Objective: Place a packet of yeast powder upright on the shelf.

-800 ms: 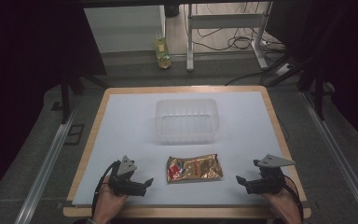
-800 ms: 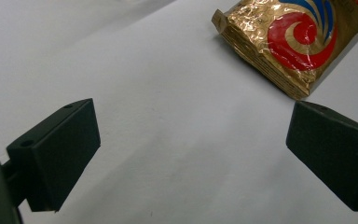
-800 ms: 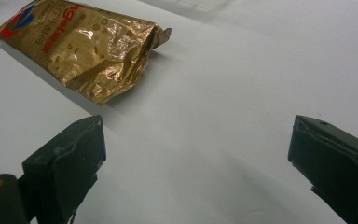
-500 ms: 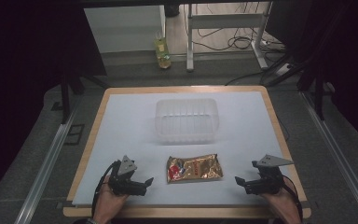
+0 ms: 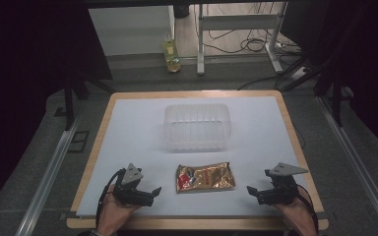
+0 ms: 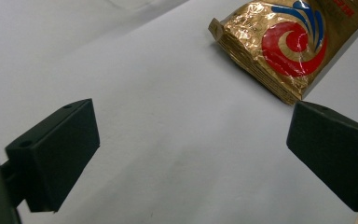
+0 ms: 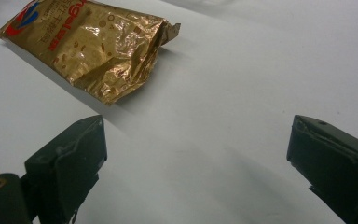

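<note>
A gold foil snack packet (image 5: pixel 205 177) with a red and blue swirl lies flat on the white table near the front edge. My left gripper (image 5: pixel 153 192) rests on the table to its left, jaws wide open and empty; in the left gripper view the gold foil snack packet (image 6: pixel 286 44) lies ahead to the upper right. My right gripper (image 5: pixel 251 191) sits to the packet's right, also open and empty. From the right gripper view the crinkled end of the gold foil snack packet (image 7: pixel 93 46) is at the upper left. A clear plastic tub (image 5: pixel 196 127) stands behind the packet.
The white sheet (image 5: pixel 128 132) covers a wood-edged table (image 5: pixel 284 107). A bottle of yellow liquid (image 5: pixel 172 54) stands on the floor beyond the far edge, beside metal frame legs (image 5: pixel 200 39) and cables. Aluminium rails (image 5: pixel 47 177) run along both sides.
</note>
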`<state>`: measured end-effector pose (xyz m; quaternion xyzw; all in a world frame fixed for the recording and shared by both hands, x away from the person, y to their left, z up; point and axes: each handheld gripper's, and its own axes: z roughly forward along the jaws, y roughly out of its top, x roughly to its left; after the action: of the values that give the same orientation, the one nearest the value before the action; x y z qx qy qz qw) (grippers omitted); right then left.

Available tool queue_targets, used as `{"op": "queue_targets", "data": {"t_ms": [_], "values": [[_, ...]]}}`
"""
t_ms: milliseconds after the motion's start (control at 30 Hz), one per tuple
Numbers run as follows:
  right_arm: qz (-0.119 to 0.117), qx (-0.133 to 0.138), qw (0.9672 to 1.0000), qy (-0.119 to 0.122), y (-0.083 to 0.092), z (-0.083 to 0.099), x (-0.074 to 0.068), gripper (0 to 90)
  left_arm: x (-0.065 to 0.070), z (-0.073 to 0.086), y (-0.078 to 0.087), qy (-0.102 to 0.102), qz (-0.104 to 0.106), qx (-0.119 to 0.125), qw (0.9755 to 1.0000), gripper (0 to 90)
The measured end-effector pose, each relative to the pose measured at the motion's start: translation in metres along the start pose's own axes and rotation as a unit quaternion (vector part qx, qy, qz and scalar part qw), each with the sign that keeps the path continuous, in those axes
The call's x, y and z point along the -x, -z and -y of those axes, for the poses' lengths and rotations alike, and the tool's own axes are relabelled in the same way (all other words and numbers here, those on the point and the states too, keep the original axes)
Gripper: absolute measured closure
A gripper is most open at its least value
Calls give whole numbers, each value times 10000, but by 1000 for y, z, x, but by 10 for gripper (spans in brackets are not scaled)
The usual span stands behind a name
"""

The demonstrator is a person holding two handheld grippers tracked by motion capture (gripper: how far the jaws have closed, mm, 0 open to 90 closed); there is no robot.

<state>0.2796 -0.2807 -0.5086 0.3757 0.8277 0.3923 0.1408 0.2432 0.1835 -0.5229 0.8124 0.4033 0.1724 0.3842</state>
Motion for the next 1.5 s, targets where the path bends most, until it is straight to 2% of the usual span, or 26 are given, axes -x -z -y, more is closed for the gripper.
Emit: {"op": "queue_targets", "data": {"t_ms": [133, 267, 333, 367, 400, 567, 633, 667, 700, 767, 800, 867, 933, 1033, 1133, 1500], "values": [[15, 3, 10000, 36, 0, 0, -1, 48, 1, -1, 3, -48, -67, 55, 10000, 67], [37, 5, 10000, 54, 0, -1, -2, 49, 0, -1, 5, -24, 11, 94, 10000, 226], [25, -24, 10000, 21, 0, -1, -2, 48, 0, -1, 5, -11, 129, 65, 9999, 306], [25, -24, 10000, 21, 0, -1, -2, 48, -1, -1, 4, 3, 179, 35, 9998, 306], [26, -36, 10000, 29, -1, -1, -4, 48, -1, -1, 4, 12, 244, 0, 9997, 360], [62, -21, 9999, 88, -1, -2, -6, 48, 1, -2, 5, -46, 239, 32, 9997, 454], [77, -22, 9999, 82, -1, -2, -6, 47, 1, -2, 5, -49, 228, 49, 9997, 555], [77, -22, 9999, 82, -1, -2, -6, 47, 1, -3, 6, -36, 246, 56, 9997, 555], [84, 2, 9999, 69, -1, -2, -6, 47, 1, -4, 6, -55, 276, 69, 9996, 622], [88, 6, 9999, 64, -1, -2, -6, 44, 1, -4, 6, -55, 307, 66, 9995, 690], [88, 6, 9999, 64, -1, -2, -6, 44, 1, -4, 5, -60, 343, 45, 9994, 690], [85, -8, 10000, 38, -2, -2, -6, 30, 2, -5, 4, -106, 368, 5, 9993, 792], [89, -12, 10000, 29, -2, -2, -7, 27, 4, -6, 4, -128, 391, 5, 9992, 844], [108, 10, 9999, 15, -2, -3, -7, 22, 6, -8, 3, -167, 386, 23, 9991, 892], [138, 23, 9999, 5, -2, -3, -8, 21, 7, -11, 0, -128, 454, 23, 9989, 893], [187, 36, 9998, 67, -2, -5, -10, 20, 18, -24, -13, -279, 590, -2, 9979, 894]]}}
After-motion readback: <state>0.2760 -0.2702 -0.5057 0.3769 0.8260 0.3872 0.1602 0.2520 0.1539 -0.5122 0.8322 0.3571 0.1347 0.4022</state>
